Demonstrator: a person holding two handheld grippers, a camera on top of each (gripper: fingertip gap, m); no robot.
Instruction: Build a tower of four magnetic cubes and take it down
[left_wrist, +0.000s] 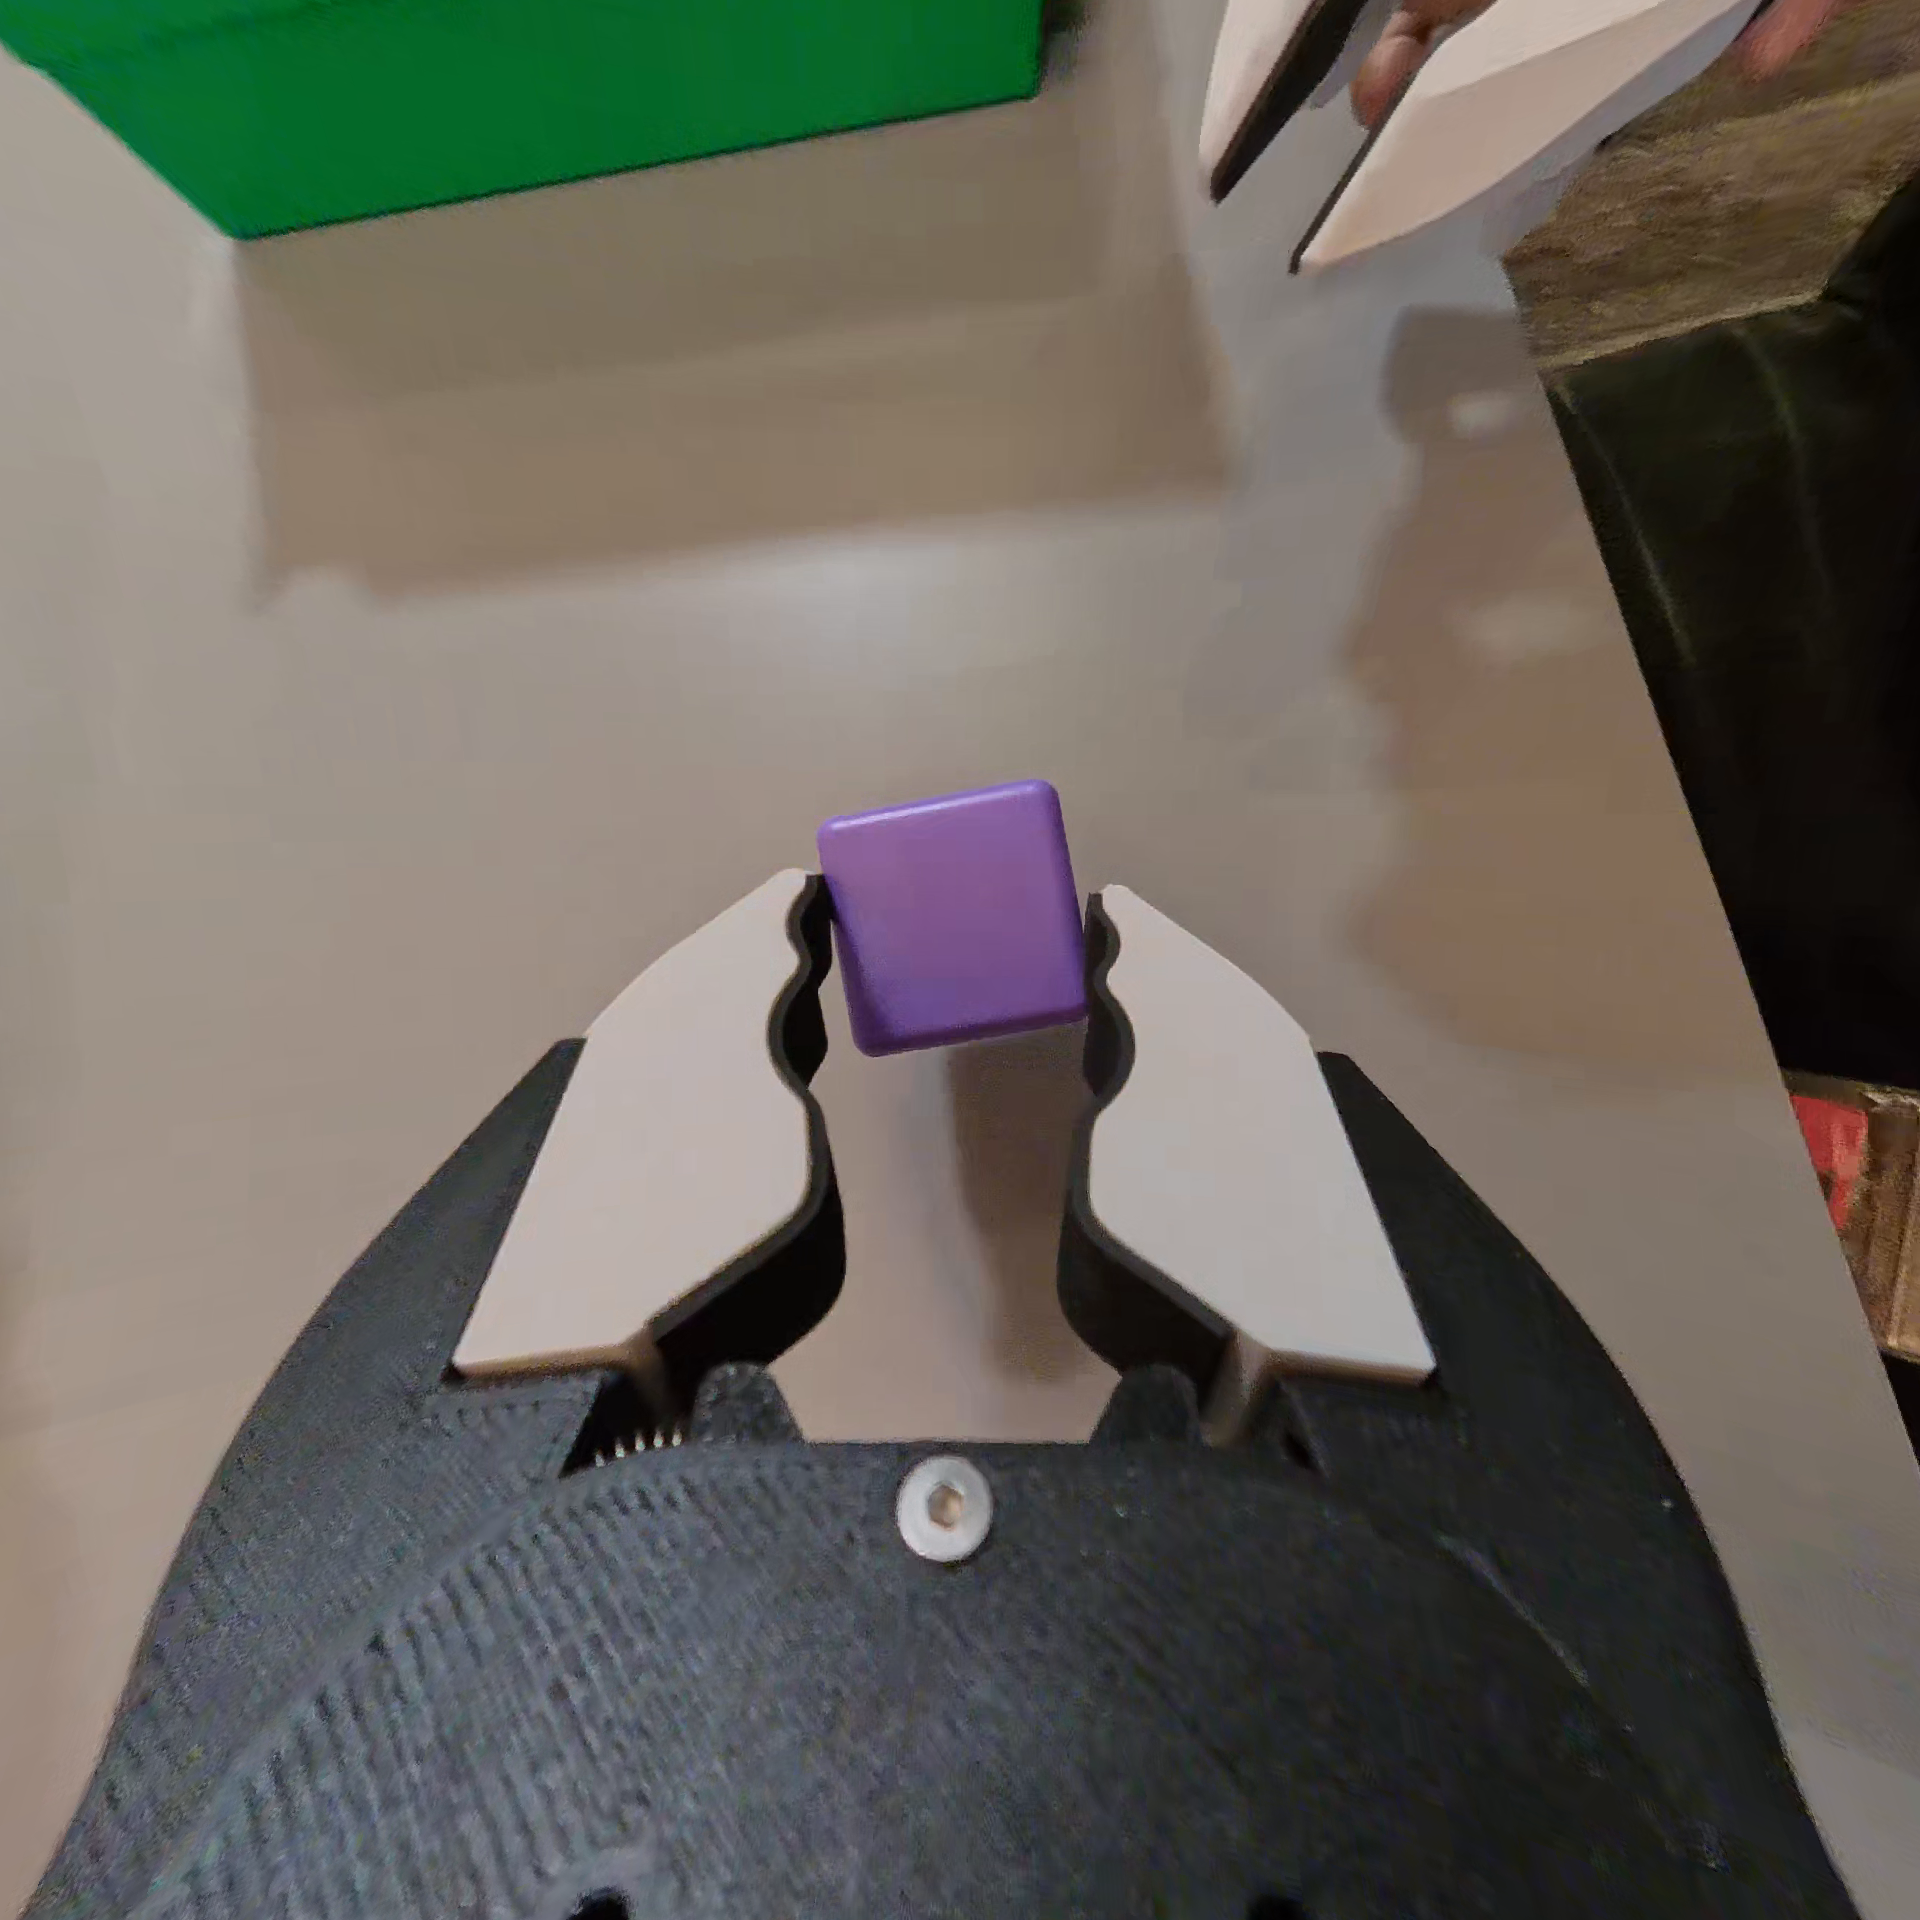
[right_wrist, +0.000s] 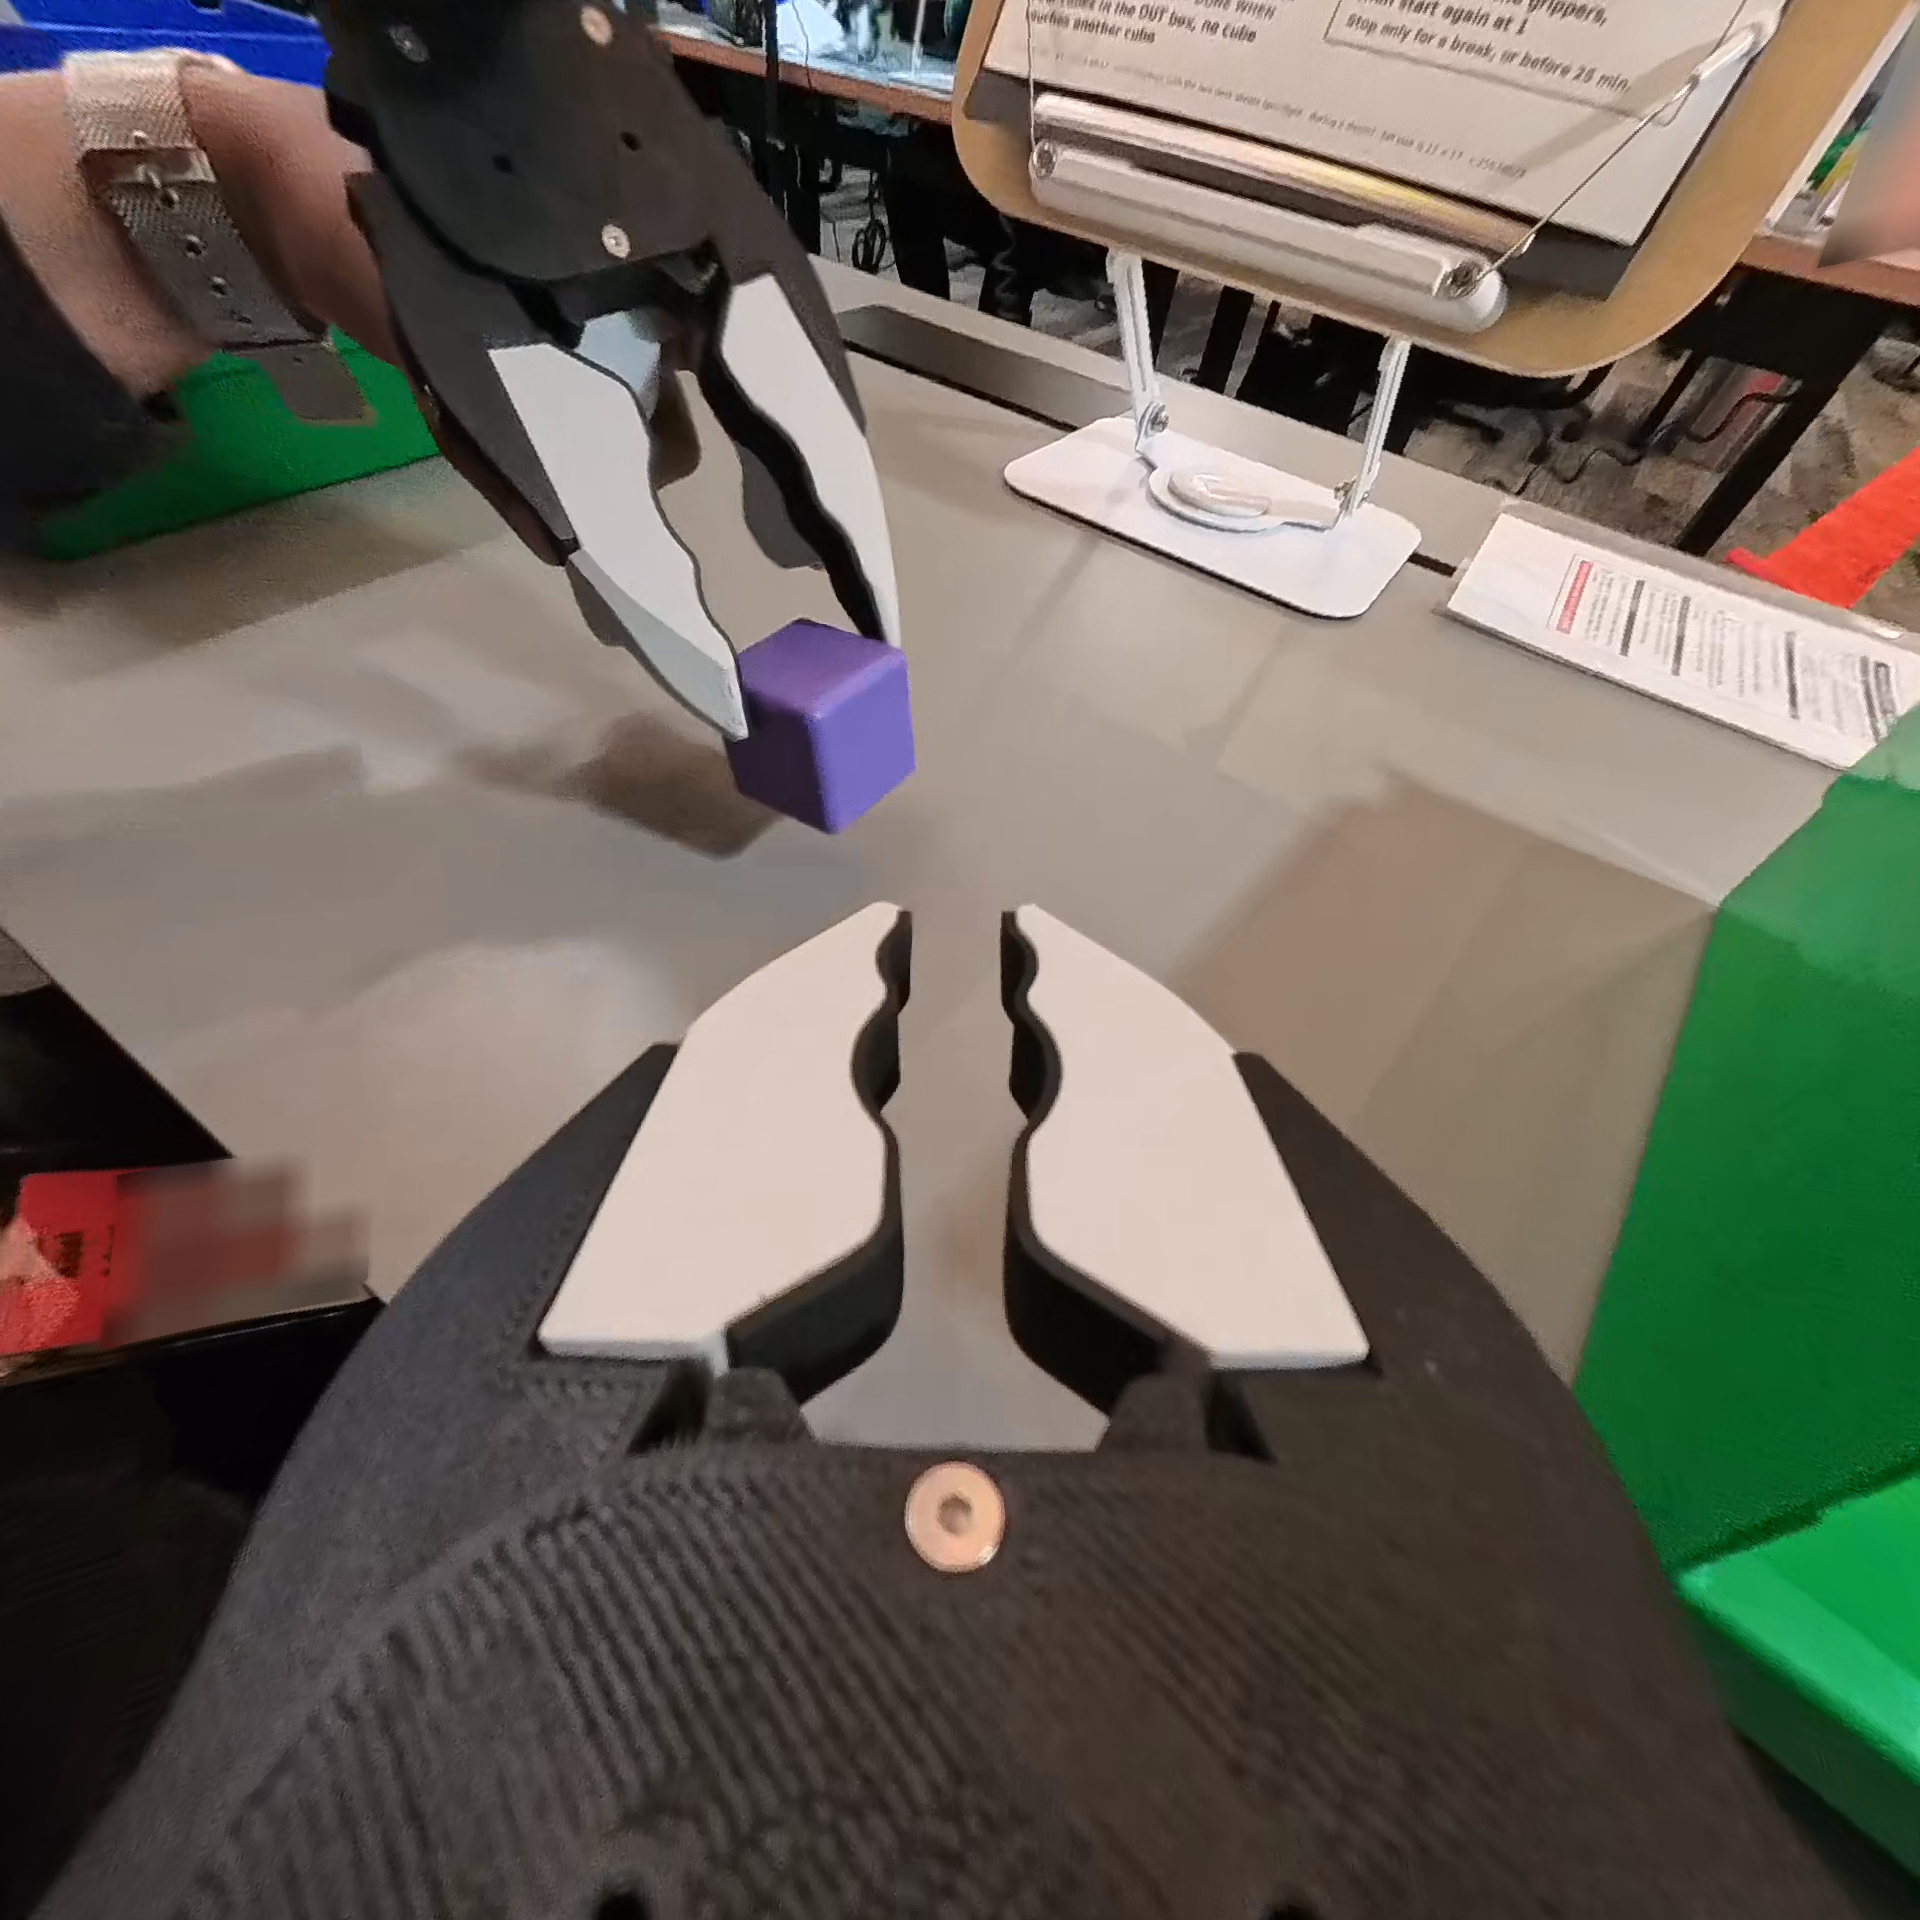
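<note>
A purple cube (left_wrist: 951, 920) is gripped between the fingertips of my left gripper (left_wrist: 956, 894), which is shut on it. In the right wrist view the left gripper (right_wrist: 816, 681) points down and holds the cube (right_wrist: 826, 738) a little above the grey table (right_wrist: 1143, 810). My right gripper (right_wrist: 956, 925) is empty, its jaws nearly closed with a narrow gap, and it points at the cube from nearby. It also shows in the left wrist view (left_wrist: 1257, 223) at the top right. No other cubes are in view.
A green box (left_wrist: 520, 114) stands beyond the left gripper. Another green box (right_wrist: 1766, 1247) stands close on the right of my right gripper. A clipboard on a white stand (right_wrist: 1216, 499) and a printed sheet (right_wrist: 1683, 644) lie at the table's far side.
</note>
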